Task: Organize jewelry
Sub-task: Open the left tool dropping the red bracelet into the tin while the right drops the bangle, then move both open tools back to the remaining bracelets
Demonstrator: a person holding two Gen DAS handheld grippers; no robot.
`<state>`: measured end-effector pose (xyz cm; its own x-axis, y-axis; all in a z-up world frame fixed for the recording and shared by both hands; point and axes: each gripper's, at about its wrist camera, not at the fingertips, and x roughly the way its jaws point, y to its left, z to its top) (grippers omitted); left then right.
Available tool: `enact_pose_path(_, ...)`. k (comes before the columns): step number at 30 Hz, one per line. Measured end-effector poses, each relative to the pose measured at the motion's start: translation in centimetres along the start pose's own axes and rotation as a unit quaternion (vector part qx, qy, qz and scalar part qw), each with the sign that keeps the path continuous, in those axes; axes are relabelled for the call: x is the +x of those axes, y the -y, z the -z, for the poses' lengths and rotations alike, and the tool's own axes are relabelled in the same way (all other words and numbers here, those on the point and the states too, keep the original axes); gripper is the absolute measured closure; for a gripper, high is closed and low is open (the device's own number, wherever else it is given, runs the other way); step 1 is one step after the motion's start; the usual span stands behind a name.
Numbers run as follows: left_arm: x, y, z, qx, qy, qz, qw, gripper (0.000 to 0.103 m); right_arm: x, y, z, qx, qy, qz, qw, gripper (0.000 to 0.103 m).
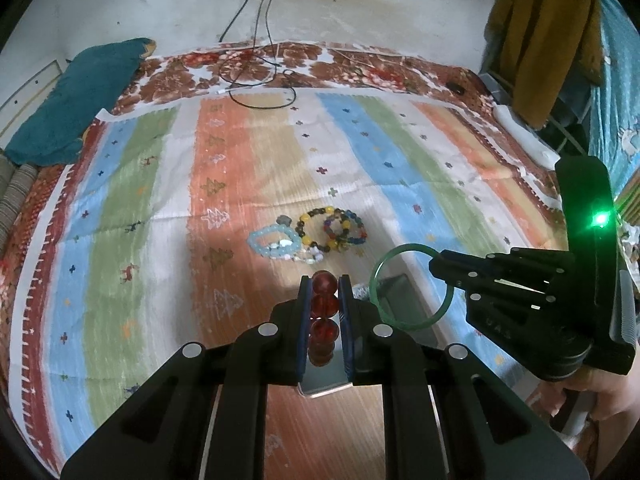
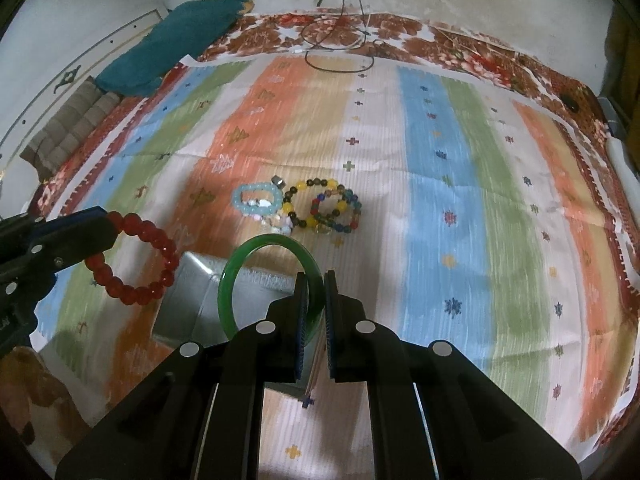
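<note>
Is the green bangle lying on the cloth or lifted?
Lifted. The right gripper is shut on the green bangle, whose ring hangs in the air above the grey box.

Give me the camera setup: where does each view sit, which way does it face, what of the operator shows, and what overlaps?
Left wrist: on the left gripper, looking along fingers shut on the red bead bracelet; the right gripper and the person's hand show at right.
Right wrist: on the right gripper, shut on the green bangle; the left gripper shows at left.
Shared: striped cloth, the bracelet pile, grey box.
</note>
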<state>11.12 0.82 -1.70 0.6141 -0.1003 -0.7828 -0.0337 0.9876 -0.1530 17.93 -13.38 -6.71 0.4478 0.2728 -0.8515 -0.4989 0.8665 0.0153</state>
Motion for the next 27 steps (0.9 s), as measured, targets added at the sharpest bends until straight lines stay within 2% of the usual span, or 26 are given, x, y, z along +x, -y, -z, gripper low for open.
enact_pose_path(13,-0.2,1.1,1.1,0.015,-0.006,0.005,0.9999,0.090,-0.4,-0.6,1.1,-0.003,-0.003,-0.006,1.000,0.094)
enact_pose_path(17,0.2,0.9,1.0,0.007,-0.015,0.004,0.9999,0.090,-0.1,-0.3,1.1,0.013,-0.011,-0.021,1.000,0.094)
enact_pose_path(19,0.5,0.3,0.9,-0.008,-0.024,0.003,0.9997,0.089,0.0,0.4,0.9,0.034,-0.014,-0.024,0.999,0.087)
enact_pose_path(20,0.5,-0.1,0.9,-0.017,-0.024,-0.001,0.9996,0.089,0.0,0.6,0.9,0.039,-0.014,-0.020,0.999,0.076)
enact_pose_path(22,0.3,-1.0,0.7,-0.031,-0.022,-0.007,0.9993,0.084,-0.1,1.3,0.8,0.051,-0.013,-0.010,0.999,0.065)
enact_pose_path(27,0.3,-2.7,0.4,-0.062,-0.021,-0.021,0.9976,0.076,0.3,2.7,0.5,0.074,-0.017,0.001,0.997,0.064)
